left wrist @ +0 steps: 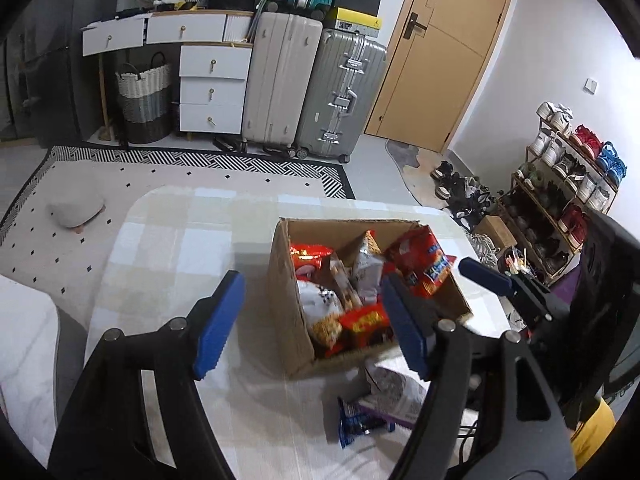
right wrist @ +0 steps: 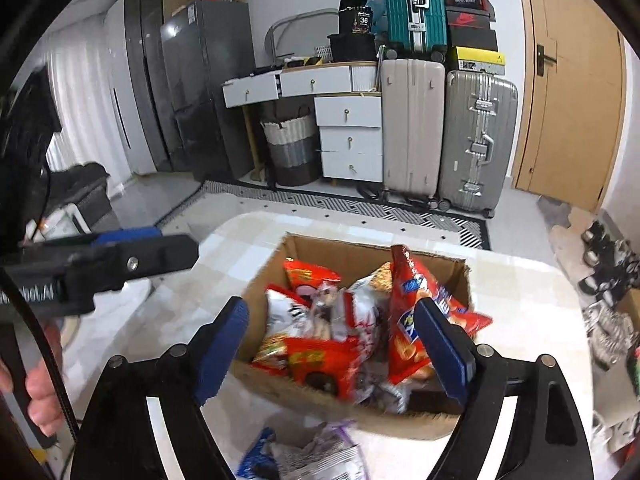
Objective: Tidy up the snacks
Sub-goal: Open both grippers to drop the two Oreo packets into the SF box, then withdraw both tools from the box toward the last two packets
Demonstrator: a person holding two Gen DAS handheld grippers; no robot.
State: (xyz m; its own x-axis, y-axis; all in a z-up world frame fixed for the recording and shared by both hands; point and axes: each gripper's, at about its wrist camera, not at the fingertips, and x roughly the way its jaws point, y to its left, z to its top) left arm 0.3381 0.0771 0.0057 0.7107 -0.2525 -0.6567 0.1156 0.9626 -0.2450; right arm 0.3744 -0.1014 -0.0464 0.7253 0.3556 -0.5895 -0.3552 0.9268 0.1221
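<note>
While both tools hang empty with their blue pads spread wide, I have my left tool point(left wrist: 312, 320) over the near-left corner of the box point(left wrist: 288, 320) and my right tool point(right wrist: 340, 344) above its open top. Inside the box, on the table point(left wrist: 172, 240), crinkly foil packets stand crammed together; a tall red bag point(right wrist: 416, 320) leans at the right, its upper part just beside my right tool's right pad. Two more lie loose on the table in front of the box: a small blue packet point(left wrist: 360, 426) and a white-and-purple pouch point(left wrist: 396, 392). I judge all of these light, puffy and slick, with brittle contents, so I would pinch a sealed top edge or crimped end, not squeeze the belly. The box is stiff corrugated card with ragged cut edges.
</note>
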